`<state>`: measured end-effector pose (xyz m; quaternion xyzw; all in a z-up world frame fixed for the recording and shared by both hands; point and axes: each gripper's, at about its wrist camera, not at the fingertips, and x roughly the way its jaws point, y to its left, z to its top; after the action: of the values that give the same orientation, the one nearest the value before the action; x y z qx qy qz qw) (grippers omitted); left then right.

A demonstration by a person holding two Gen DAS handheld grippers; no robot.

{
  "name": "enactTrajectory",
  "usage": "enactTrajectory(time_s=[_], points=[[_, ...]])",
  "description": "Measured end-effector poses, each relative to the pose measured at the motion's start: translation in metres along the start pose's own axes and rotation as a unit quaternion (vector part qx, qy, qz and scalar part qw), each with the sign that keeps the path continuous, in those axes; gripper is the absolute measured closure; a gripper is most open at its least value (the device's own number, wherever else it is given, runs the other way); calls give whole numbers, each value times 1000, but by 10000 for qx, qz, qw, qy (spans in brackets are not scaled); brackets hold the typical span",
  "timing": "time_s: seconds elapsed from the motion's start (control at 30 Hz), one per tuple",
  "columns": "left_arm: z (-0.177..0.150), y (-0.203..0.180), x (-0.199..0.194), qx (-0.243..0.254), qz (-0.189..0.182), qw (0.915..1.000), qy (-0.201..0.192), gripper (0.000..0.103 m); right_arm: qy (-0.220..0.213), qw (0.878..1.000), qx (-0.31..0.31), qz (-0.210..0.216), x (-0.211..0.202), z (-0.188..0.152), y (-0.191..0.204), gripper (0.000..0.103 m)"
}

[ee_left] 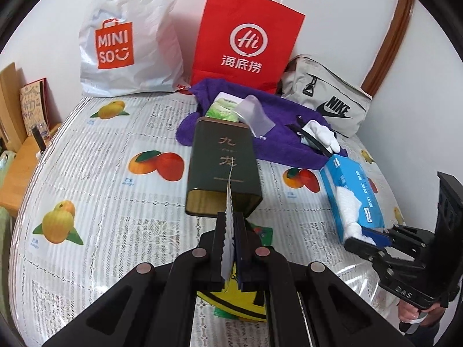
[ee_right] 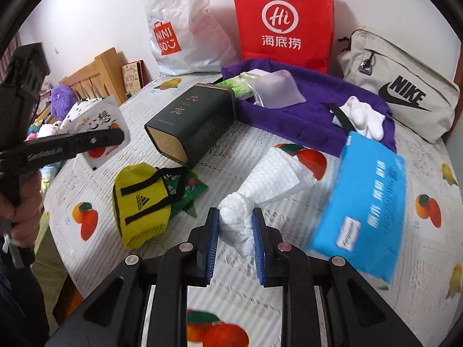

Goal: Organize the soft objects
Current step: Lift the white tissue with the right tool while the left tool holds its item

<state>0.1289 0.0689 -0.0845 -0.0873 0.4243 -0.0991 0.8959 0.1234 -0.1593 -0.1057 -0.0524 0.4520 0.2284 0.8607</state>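
My right gripper (ee_right: 235,232) is clenched on a tissue (ee_right: 269,182) drawn from the blue pack (ee_right: 367,202); my left gripper (ee_left: 230,248) pinches a flat white pouch (ee_right: 98,124). I judge the job barely begun: the purple towel (ee_right: 303,115), white socks (ee_right: 364,118) and yellow Adidas bag (ee_right: 139,202) lie loose on the table (ee_left: 86,173). Readable: MINISO bag (ee_left: 127,34), red "Hi 海底捞" bag (ee_left: 246,37), Nike pouch (ee_left: 330,101), "九龙" box (ee_left: 222,170).
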Motion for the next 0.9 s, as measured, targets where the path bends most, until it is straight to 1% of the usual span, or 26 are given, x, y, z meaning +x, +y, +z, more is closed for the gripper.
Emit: enactTrajectory(time_s=[0.07, 0.2, 0.33, 0.5, 0.73, 0.9], points=[[1, -3, 1, 33, -2, 10000, 17, 98, -8, 10000, -7, 67, -8, -6, -2, 81], [0, -5, 5, -25, -3, 10000, 54, 98, 8, 10000, -6, 22, -20, -23, -6, 81], [-4, -3, 9, -143, 38, 9998, 103, 98, 130, 9999, 103, -16, -25, -44, -13, 81], [-11, -4, 15, -273, -11, 9995, 181, 98, 218, 9992, 322, -61, -27, -67, -26, 81], [-17, -11, 23, -342, 50, 9991, 259, 98, 235, 9984, 490, -166, -33, -89, -43, 81], [-15, -17, 26, -300, 109, 9991, 277, 98, 183, 9977, 625, -185, -41, -98, -58, 81]])
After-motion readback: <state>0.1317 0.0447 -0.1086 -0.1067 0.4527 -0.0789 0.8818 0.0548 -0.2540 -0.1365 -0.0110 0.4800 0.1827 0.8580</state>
